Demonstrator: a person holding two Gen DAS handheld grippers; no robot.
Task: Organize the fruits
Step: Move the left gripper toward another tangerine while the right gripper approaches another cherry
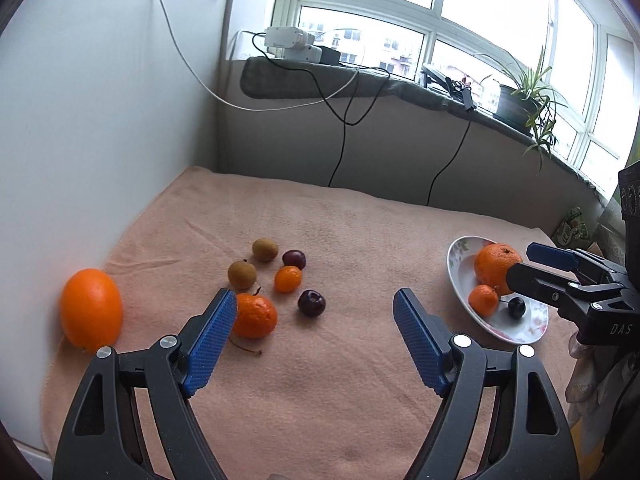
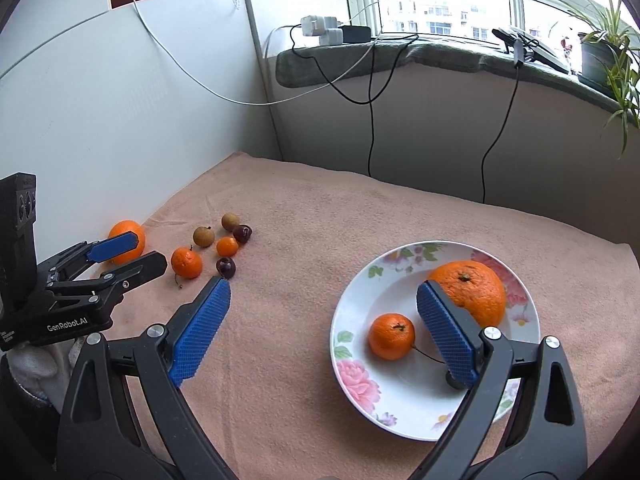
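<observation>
On the peach towel [image 1: 320,360] lie a mandarin [image 1: 256,316], a kumquat [image 1: 287,279], two cherries [image 1: 311,303] and two brown longans [image 1: 242,275]; a big orange [image 1: 91,309] rests by the left wall. A floral plate [image 2: 404,408] on the right holds a large orange [image 2: 472,292], a small mandarin [image 2: 391,336] and a cherry half hidden behind my right finger. My left gripper [image 1: 316,340] hovers open and empty, its left pad beside the mandarin. My right gripper [image 2: 324,328] is open and empty, over the plate's left rim.
A white wall panel [image 1: 100,120] borders the towel on the left. Behind it runs a low wall with hanging cables [image 1: 340,148], a sill with chargers and a potted plant [image 1: 528,96]. A snack bag [image 1: 572,228] lies past the plate.
</observation>
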